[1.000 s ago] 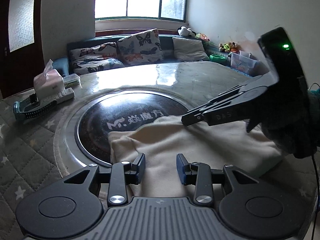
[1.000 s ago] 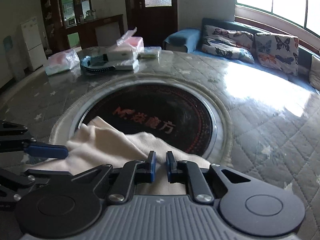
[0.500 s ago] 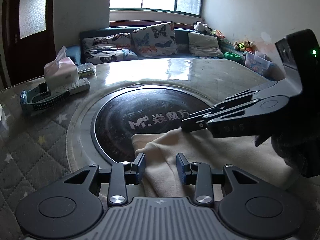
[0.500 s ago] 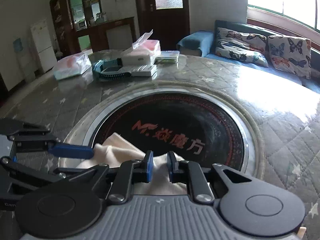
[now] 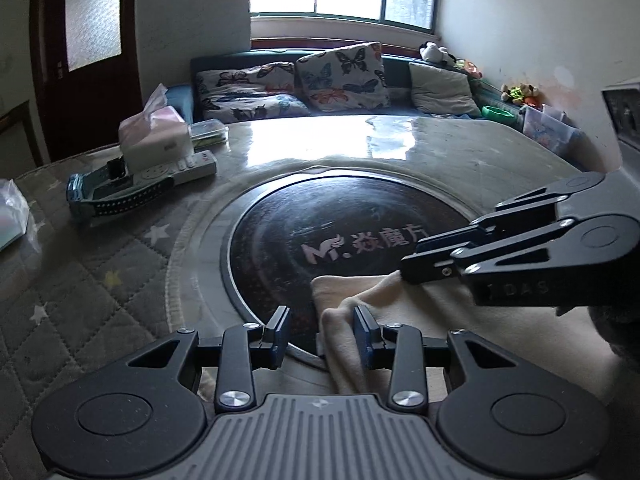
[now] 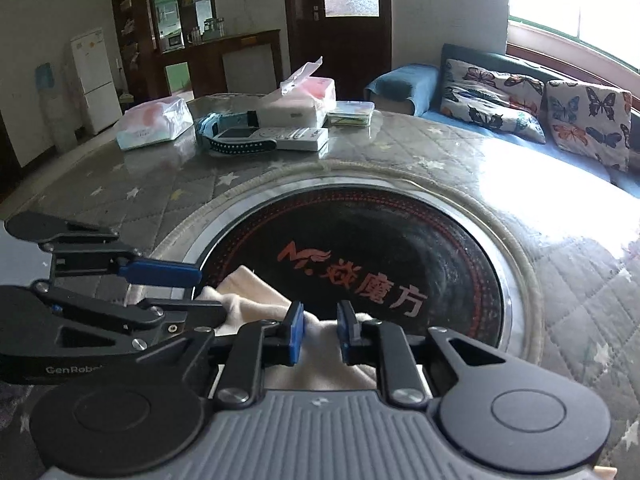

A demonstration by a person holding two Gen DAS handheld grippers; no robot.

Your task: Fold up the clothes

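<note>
Right wrist: right gripper (image 6: 320, 330) jaws opening, cream cloth (image 6: 256, 300) between; left gripper (image 5: 322, 330) jaws apart over cloth edge.

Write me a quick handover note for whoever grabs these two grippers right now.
Left gripper: open, cloth edge between its fingers, not pinched.
Right gripper: jaws opening, cloth between them, pads look clear of it.
Cream cloth: bunched at the near rim of the black round plate, table's middle.
Done: cloth pulled in toward the near edge.
Left: flatten it and finish the folds.
</note>
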